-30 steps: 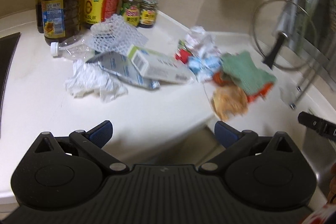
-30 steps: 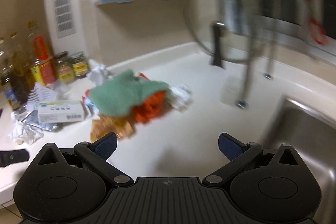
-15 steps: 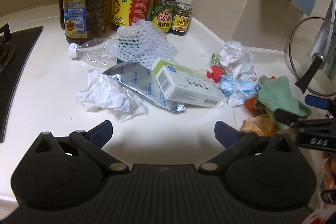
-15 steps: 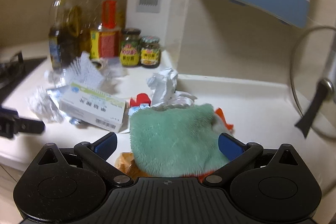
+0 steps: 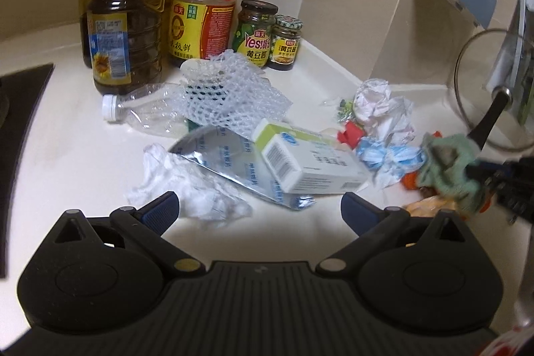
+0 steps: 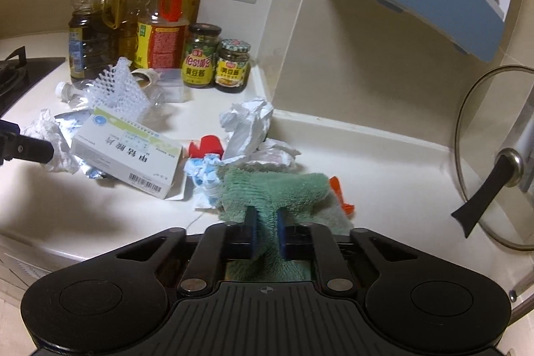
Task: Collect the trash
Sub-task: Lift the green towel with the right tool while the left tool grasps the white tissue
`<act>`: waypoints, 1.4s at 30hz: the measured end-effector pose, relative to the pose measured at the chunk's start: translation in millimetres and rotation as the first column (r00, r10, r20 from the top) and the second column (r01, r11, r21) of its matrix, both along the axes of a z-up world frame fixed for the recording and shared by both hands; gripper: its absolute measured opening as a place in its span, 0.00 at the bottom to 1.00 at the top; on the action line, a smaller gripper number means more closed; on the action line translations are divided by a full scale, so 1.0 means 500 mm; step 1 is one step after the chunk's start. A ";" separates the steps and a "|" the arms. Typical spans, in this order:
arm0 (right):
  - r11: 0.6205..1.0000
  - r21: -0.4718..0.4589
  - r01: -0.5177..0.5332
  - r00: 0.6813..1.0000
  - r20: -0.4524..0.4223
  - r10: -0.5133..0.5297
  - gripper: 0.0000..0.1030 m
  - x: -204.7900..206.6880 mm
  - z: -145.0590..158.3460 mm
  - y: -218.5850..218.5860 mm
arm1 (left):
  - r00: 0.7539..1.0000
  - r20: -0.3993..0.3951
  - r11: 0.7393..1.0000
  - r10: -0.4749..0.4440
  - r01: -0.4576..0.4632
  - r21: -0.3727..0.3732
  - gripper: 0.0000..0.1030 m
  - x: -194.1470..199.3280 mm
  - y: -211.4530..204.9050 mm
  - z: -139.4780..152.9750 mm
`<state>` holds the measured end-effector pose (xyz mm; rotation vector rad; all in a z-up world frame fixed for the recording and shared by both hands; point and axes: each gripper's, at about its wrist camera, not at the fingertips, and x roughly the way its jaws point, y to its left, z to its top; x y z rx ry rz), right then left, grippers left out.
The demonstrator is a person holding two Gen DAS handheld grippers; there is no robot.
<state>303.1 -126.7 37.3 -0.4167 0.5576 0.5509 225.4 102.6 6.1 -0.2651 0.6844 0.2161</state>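
right hand-held gripper [image 6: 266, 231] clenched on green cloth [image 6: 277, 189] | left hand-held gripper [image 5: 259, 212] released | medicine box [image 6: 128, 152] beside cloth

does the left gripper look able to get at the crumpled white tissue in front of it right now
Probably yes. The left gripper is open and holds nothing, and the crumpled white tissue lies just ahead of its left finger with only bare counter between. The silver foil pouch overlaps the tissue's far edge, so it may get nudged.

A home kitchen: oil bottles [image 5: 125, 19], sauce jars [image 5: 255, 34] (stove [image 5: 20, 122] alongside), countertop [image 5: 66, 155].
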 end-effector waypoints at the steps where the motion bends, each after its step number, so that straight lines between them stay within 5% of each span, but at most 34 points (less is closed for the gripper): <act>1: 1.000 0.001 0.007 1.000 0.008 -0.007 0.10 -0.001 0.004 0.000 | 1.000 -0.004 1.000 -0.001 0.001 0.026 0.99 -0.001 0.005 -0.003; 7: 1.000 0.007 0.028 0.998 0.050 -0.029 0.09 0.001 0.032 -0.002 | 0.999 -0.038 0.990 -0.008 0.013 0.141 0.99 -0.004 0.052 -0.031; 10: 0.999 0.014 0.039 0.997 0.060 -0.040 0.08 0.014 0.048 -0.003 | 0.997 -0.066 0.985 -0.045 0.055 0.163 0.87 0.007 0.070 -0.045; 13: 0.999 0.015 0.045 0.996 0.079 -0.046 0.08 0.023 0.066 -0.006 | 0.995 -0.078 0.987 -0.061 0.072 0.140 0.74 0.019 0.085 -0.052; 15: 0.998 0.020 0.051 0.995 0.089 -0.053 0.08 0.029 0.080 -0.010 | 0.994 -0.085 0.987 -0.071 0.082 0.135 0.50 0.022 0.089 -0.052; 19: 0.997 0.043 0.061 0.992 0.110 -0.066 0.08 0.039 0.111 -0.024 | 0.994 -0.091 0.988 -0.065 0.077 0.134 0.29 0.021 0.095 -0.044; 42: 0.965 0.233 -0.122 0.951 0.306 0.046 0.08 0.017 0.324 -0.088 | 0.998 0.019 0.989 0.058 -0.060 0.132 0.23 -0.086 0.080 0.086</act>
